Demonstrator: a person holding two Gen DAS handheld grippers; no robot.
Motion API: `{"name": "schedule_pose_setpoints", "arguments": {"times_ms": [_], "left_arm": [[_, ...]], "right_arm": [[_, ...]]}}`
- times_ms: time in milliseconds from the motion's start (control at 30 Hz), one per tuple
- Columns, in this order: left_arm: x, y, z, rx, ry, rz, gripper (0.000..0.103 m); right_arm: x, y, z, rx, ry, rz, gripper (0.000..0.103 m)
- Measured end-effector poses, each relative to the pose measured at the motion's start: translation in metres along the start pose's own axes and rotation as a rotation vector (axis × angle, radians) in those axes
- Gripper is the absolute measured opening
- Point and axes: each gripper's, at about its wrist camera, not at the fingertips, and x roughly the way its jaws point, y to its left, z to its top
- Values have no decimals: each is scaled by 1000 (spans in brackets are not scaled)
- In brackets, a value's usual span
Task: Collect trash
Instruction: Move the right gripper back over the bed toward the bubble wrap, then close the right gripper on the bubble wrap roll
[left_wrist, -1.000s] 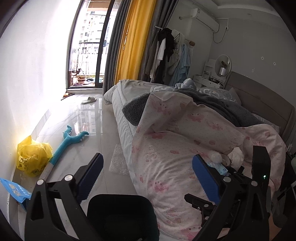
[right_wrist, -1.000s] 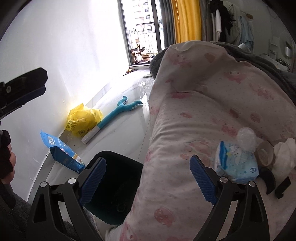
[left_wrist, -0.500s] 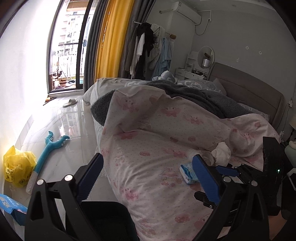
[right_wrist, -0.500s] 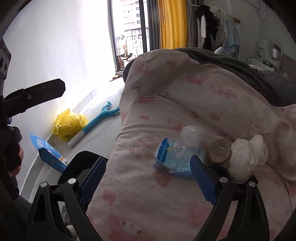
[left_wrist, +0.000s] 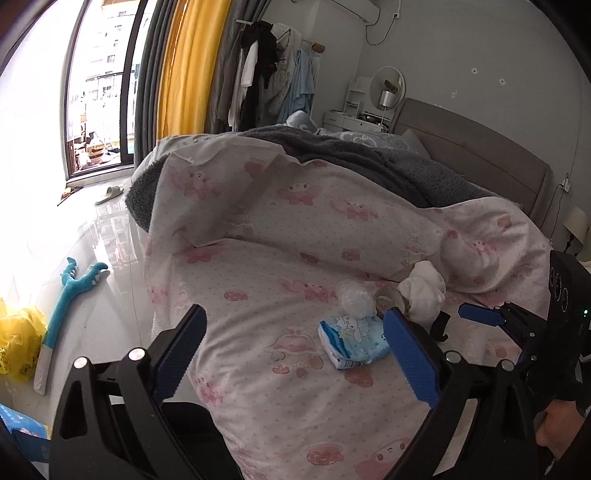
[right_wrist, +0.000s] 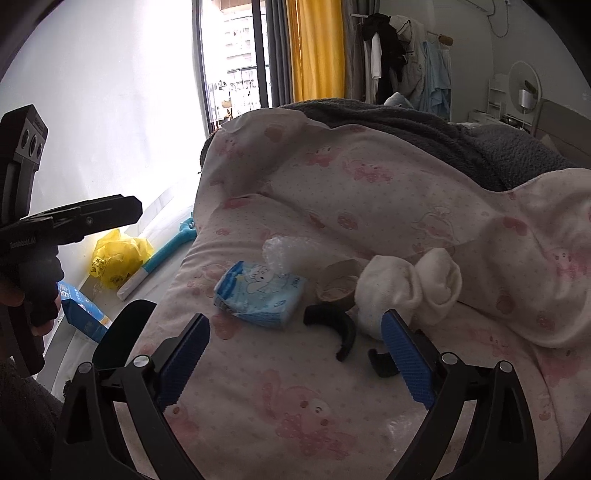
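Observation:
Trash lies on the pink quilt (right_wrist: 332, 398): a blue tissue pack (right_wrist: 258, 293), a clear bubble-wrap wad (right_wrist: 284, 249), a brown paper cup (right_wrist: 336, 284), white socks (right_wrist: 410, 284) and a black curved piece (right_wrist: 332, 325). My right gripper (right_wrist: 295, 362) is open and empty just in front of them. My left gripper (left_wrist: 295, 358) is open and empty above the quilt; the tissue pack (left_wrist: 352, 341), the wad (left_wrist: 356, 301) and the socks (left_wrist: 423, 290) lie just beyond it. A black bin (right_wrist: 122, 338) stands by the bed's edge below.
On the floor by the white wall lie a yellow bag (right_wrist: 118, 256), a blue box (right_wrist: 83, 310) and a teal toy handle (left_wrist: 68, 295). A grey blanket (left_wrist: 369, 162) covers the far bed. Clothes hang by the yellow curtain (left_wrist: 184, 70).
Both grippers have risen from the floor-and-bin side up over the bed. The trash pile now sits closer and more central in the right wrist view. Both stay open.

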Motion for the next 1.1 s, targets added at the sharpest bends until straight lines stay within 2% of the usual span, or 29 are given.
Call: {"name": "schedule_pose_setpoints", "arguments": {"times_ms": [300, 500, 767, 900, 967, 1033, 1100], "left_arm": [[26, -23, -3, 39, 52, -28, 97], [42, -30, 0, 67, 79, -28, 97], [57, -42, 3, 114, 69, 40, 92], [65, -37, 6, 71, 85, 38, 92], [70, -34, 9, 59, 91, 18, 88], [75, -33, 12, 52, 103, 0, 79], [80, -33, 13, 48, 110, -16, 79]], "right_arm": [[-17, -42, -15, 29, -15, -43, 97], [-16, -63, -26, 66, 19, -34, 97], [-13, -79, -41, 104, 67, -8, 97], [-11, -80, -47, 100, 88, 4, 97], [-9, -81, -51, 100, 102, 6, 97], [-7, -82, -55, 102, 111, 16, 97], [-5, -83, -58, 102, 117, 24, 97]]}}
